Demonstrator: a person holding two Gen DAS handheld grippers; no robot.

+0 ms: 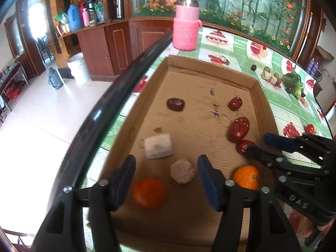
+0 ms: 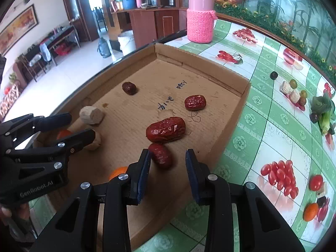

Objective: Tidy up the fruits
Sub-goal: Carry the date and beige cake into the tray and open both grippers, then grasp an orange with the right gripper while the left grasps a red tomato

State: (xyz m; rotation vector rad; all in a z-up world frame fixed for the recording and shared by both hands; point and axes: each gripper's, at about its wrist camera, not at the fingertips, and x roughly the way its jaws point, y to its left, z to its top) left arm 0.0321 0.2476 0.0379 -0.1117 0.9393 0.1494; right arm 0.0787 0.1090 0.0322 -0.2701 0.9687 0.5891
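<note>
Inside the cardboard tray [image 1: 258, 96] the sorting is well along, judging by the layout: red dates [image 2: 166, 129] gather toward its right wall, pale chunks and two oranges [image 1: 149, 192] toward the near-left corner, while a few small fruits remain out on the tablecloth [image 2: 262, 126]. The left gripper [image 1: 166, 180] hangs half open and empty over a pale round chunk [image 1: 182, 171]. The right gripper [image 2: 168, 172], parted slightly, grips nothing, the nearest date [image 2: 161, 155] just beside its left pad.

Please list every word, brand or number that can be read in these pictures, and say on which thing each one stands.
"DAS": embossed on the right claw, seen from the left wrist.
"GenRobot.AI": on the left claw, seen from the right wrist.
Blue and black handwriting on the cardboard tray floor: too scrawled to read.
Nothing else is legible.
</note>
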